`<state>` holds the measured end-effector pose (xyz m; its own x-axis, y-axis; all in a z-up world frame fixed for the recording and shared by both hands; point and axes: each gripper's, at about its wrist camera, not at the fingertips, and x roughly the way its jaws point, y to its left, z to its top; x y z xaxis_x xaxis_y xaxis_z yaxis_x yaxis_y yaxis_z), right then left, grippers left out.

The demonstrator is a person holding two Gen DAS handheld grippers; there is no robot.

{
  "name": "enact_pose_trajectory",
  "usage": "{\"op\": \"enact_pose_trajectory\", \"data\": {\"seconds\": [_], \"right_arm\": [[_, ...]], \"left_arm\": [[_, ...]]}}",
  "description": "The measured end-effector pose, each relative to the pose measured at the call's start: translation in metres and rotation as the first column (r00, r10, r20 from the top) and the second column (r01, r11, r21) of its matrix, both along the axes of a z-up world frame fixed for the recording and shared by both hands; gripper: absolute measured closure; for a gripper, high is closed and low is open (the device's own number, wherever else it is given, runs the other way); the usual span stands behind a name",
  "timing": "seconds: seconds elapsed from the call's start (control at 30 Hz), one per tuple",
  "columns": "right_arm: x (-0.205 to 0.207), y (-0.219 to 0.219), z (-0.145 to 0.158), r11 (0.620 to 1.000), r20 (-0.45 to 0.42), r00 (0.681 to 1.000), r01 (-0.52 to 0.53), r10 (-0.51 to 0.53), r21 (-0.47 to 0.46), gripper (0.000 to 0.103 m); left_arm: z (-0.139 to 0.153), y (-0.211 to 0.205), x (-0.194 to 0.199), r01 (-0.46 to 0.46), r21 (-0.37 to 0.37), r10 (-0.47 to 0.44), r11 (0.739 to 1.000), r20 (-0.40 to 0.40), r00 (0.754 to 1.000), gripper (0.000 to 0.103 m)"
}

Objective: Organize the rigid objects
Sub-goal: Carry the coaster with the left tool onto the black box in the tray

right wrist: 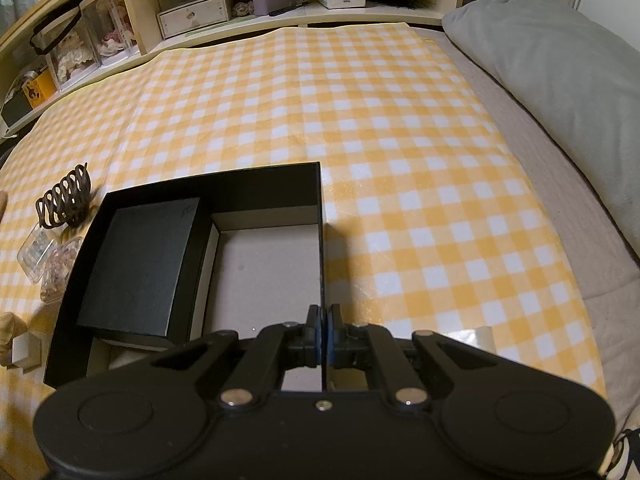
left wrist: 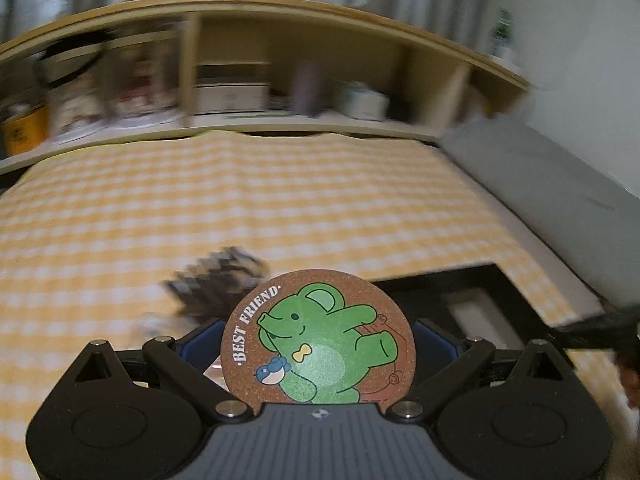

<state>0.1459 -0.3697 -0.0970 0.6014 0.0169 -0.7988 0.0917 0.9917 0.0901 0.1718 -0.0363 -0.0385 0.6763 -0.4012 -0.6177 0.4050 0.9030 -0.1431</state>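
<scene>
Left tongs pinch the coaster upright, face toward camera. Box lies ahead-right of them, just below. Right tongs pressed together on the box wall, likely steadying it.

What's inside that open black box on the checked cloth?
The black box holds a smaller dark box on its left; the right part shows bare pale floor. Anything under the smaller box is hidden.
</scene>
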Motion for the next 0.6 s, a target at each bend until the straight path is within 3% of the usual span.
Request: {"op": "enact_pose_trajectory", "data": {"seconds": [0.3, 0.6], "right_arm": [[-0.001, 0.003, -0.001, 1.000, 0.000, 1.000, -0.003, 0.003, -0.003, 0.099], [-0.001, 0.001, -0.002, 1.000, 0.001, 1.000, 0.000, 0.000, -0.001, 0.099]], "left_arm": [[-0.013, -0.068, -0.018, 0.183, -0.011, -0.183, 0.983, 0.050, 0.982, 0.004], [-0.040, -0.097, 0.001, 0.173, 0.020, -0.174, 0.985, 0.084, 0.981, 0.004]]}}
